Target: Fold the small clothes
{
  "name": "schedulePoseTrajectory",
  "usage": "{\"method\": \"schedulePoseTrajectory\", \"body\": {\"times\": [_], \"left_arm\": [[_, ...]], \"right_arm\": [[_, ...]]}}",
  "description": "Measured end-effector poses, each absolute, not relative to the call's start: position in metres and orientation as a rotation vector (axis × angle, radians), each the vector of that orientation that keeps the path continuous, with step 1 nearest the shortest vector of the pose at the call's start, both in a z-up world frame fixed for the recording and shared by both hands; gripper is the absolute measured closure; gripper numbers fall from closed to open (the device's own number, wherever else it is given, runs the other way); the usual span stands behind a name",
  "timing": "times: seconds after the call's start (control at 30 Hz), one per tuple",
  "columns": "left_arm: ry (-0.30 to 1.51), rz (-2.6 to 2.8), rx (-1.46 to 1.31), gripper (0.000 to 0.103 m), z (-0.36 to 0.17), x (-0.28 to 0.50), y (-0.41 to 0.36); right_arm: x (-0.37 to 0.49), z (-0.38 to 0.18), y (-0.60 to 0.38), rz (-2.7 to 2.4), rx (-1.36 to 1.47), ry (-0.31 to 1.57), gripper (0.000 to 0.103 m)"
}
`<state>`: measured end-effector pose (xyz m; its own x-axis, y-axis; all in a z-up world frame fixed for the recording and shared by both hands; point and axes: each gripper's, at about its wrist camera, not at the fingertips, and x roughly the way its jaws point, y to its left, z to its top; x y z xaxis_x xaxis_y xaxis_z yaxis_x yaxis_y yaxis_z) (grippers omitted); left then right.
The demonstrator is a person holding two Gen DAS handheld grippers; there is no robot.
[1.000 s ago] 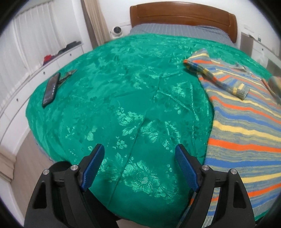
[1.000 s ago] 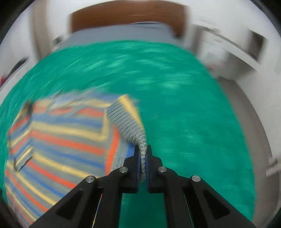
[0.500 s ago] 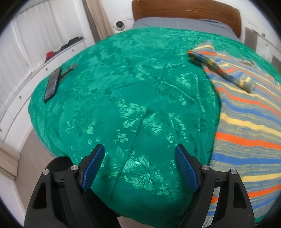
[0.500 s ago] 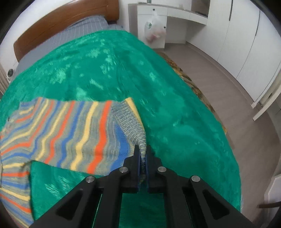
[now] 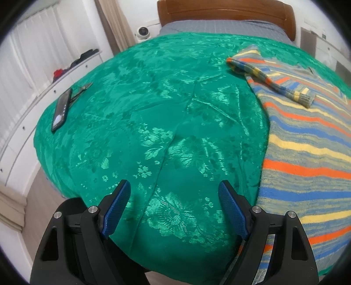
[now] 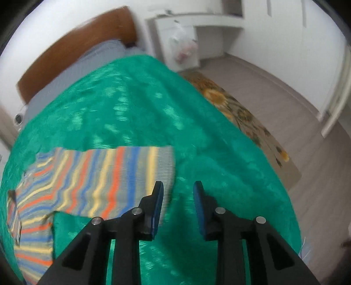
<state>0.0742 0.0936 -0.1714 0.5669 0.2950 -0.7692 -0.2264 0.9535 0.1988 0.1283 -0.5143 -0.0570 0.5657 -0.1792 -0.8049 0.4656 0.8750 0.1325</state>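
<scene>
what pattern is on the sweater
Orange, blue, yellow and grey stripes on the sweater, clearest in the left wrist view.

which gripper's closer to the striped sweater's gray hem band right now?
Right. The right gripper is opening just beside the striped sweater's gray hem band, nothing between its pads. The left gripper, open, hovers over bare green bedspread, sweater off to its right.

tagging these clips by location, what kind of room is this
A bedroom, most likely: a bed with a wooden headboard and green bedspread, white built-in cupboards, and a striped sweater laid out on the bed.
</scene>
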Motion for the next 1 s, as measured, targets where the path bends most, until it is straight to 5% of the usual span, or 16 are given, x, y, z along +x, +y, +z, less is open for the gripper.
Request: {"method": "schedulePoseTrajectory", "body": {"times": [0.07,0.17,0.27,0.47,0.6,0.8,0.93,1.0], "left_arm": [[0.917,0.303,0.097,0.019,-0.17,0.073,0.091],[0.914,0.283,0.109,0.019,-0.16,0.07,0.088],[0.875,0.235,0.15,0.019,-0.134,0.065,0.082],[0.762,-0.064,0.261,0.008,-0.067,0.111,0.032],[0.811,-0.289,0.413,0.009,-0.077,0.173,-0.032],[0.994,-0.377,0.546,0.025,-0.146,0.239,-0.086],[1.059,-0.403,0.475,0.027,-0.165,0.249,-0.067],[1.091,-0.42,0.396,0.052,-0.164,0.251,-0.057]], "right_arm": [[0.141,-0.061,-0.496,-0.276,0.356,0.895,0.075],[0.152,-0.082,-0.481,-0.229,0.338,0.944,0.061],[0.146,-0.103,-0.486,-0.297,0.315,0.999,0.064],[0.1,-0.073,-0.474,-0.333,0.281,0.913,0.057],[0.057,-0.066,-0.443,-0.287,0.274,0.875,0.051],[0.026,-0.081,-0.401,-0.238,0.248,0.881,0.05],[0.001,-0.082,-0.381,-0.222,0.227,0.872,0.05],[0.0,-0.083,-0.376,-0.224,0.213,0.863,0.049]]}}
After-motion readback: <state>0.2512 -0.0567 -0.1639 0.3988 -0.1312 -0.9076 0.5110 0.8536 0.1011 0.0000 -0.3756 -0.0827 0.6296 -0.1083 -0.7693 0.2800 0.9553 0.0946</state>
